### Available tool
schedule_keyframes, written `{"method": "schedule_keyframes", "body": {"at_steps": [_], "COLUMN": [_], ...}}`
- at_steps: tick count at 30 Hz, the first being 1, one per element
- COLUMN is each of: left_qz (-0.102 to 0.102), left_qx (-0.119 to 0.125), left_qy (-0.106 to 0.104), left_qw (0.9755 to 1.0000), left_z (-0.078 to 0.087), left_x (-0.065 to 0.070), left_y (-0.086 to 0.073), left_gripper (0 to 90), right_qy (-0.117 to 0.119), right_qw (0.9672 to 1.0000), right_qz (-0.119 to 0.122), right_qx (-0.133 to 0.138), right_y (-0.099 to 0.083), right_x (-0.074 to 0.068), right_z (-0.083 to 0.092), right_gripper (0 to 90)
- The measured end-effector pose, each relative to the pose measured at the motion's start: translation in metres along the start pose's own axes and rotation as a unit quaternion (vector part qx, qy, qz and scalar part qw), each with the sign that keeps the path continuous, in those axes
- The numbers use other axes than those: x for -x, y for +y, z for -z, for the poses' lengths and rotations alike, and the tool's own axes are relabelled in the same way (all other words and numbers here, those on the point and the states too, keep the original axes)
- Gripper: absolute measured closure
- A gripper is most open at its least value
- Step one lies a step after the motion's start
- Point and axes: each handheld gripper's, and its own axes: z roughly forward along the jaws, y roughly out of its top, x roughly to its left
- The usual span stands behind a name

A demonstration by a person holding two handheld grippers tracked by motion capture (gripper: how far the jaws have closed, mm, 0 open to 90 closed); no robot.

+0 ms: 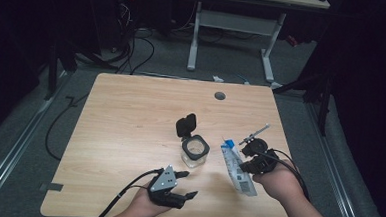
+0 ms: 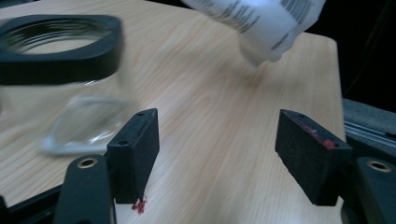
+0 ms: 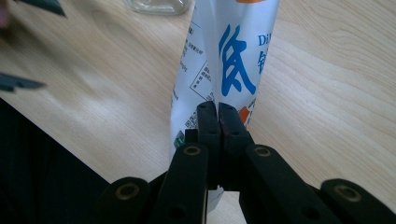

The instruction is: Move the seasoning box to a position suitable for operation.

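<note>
Wooden table [image 1: 129, 135] seen from above, with a person's two hands entering from the near edge, each holding a two-jaw gripper; near the middle stands a clear glass jar [image 1: 194, 152] with a black square collar, its hinged black lid [image 1: 186, 124] flipped up and back, which leaves the mouth free, probably for filling. Right gripper [image 1: 244, 164] holds a white packet [image 1: 237, 168] printed in blue just to the right of the jar, lifted and tilted with its top leaning toward the jar, seemingly ready to pour; its jaws are pressed together, pinching the packet's edge. Left gripper [image 1: 187, 184] sits below and left of the jar, apart from it; its jaws are spread wide, with only bare tabletop between them.
</note>
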Motion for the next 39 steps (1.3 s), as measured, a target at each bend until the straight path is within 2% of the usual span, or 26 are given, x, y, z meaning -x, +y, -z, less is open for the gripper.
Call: {"method": "schedule_keyframes", "body": {"at_steps": [7,12,14,17,19,22,32,39], "left_qz": [-0.003,-0.008,-0.005,-0.010,-0.013,-0.004,0.002,-0.004], "left_qx": [0.003,0.013,0.018,0.020,0.017,0.009,0.009,0.012], "left_qy": [-0.011,-0.013,-0.016,-0.018,-0.023,-0.029,-0.025,-0.019], "left_qw": [0.9999,0.9998,0.9997,0.9996,0.9995,0.9995,0.9996,0.9997], "left_z": [-0.022,-0.028,-0.028,-0.031,-0.034,-0.041,-0.062,-0.065], "left_x": [0.006,0.009,0.009,0.011,0.014,0.014,0.020,0.019], "left_y": [0.006,0.012,0.014,0.018,0.020,0.021,0.024,0.026], "left_gripper": [31.0,29.4,29.4,28.9,28.5,27.8,26.7,33.0], "right_qy": [0.004,0.002,0.003,0.002,0.002,0.002,0.015,0.020], "right_qw": [1.0000,0.9999,0.9999,0.9999,0.9998,0.9997,0.9992,0.9989], "right_qz": [0.006,0.015,0.013,0.011,0.017,0.021,0.033,0.039], "right_qx": [0.001,0.001,0.003,0.006,0.007,0.008,0.016,0.014], "right_y": [0.006,0.010,0.012,0.014,0.015,0.018,0.032,0.036], "right_x": [-0.010,-0.015,-0.017,-0.020,-0.023,-0.029,-0.044,-0.045], "right_z": [0.001,0.005,0.007,0.012,0.015,0.018,0.019,0.012], "right_gripper": [89.7,89.7,89.7,89.7,89.7,89.7,89.7,89.7]}}
